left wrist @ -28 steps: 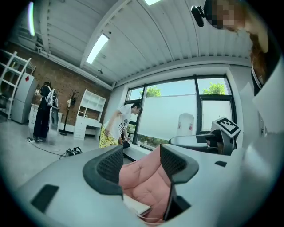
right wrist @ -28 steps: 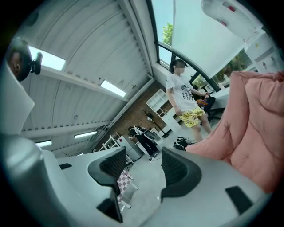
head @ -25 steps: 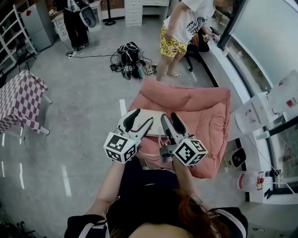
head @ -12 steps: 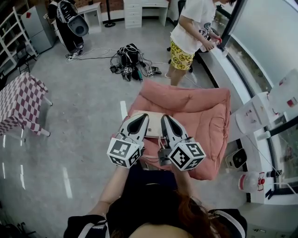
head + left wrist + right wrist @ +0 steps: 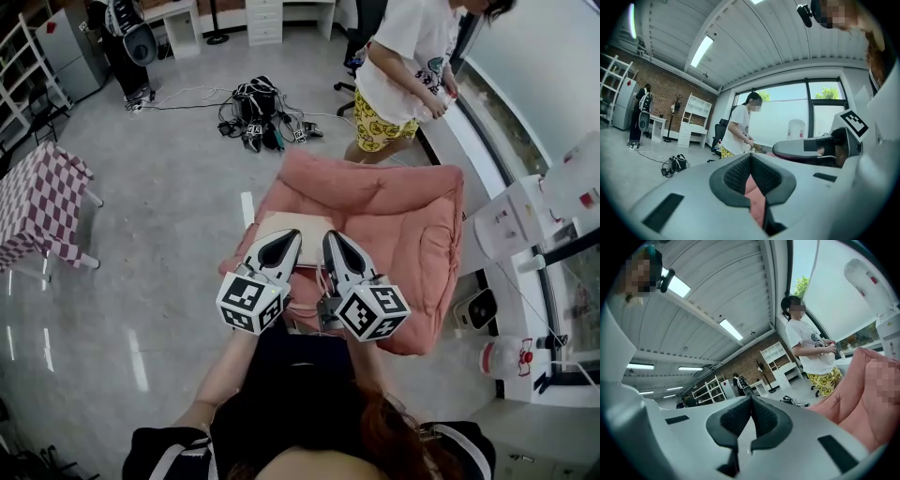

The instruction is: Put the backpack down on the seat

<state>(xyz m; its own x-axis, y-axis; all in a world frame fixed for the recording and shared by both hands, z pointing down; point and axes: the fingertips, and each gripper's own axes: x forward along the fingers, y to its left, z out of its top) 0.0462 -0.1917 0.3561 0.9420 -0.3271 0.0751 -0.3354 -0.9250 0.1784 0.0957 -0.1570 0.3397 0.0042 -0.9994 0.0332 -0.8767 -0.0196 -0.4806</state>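
A cream backpack lies flat on the pink cushioned seat in the head view, partly hidden under my two grippers. My left gripper hovers over the bag's near part, its jaws closed tip to tip with nothing between them. Just to its right, my right gripper is shut too and holds nothing. Along the left gripper only a sliver of pink seat shows below the closed pads. The right gripper has the pink seat to its right.
A person in a white shirt and yellow shorts stands just behind the seat. A heap of cables and gear lies on the grey floor beyond. A checkered table is at the left, a white counter and water jug at the right.
Both grippers' jaws stood open a second ago and are now shut. The person behind the seat has stepped to the right.
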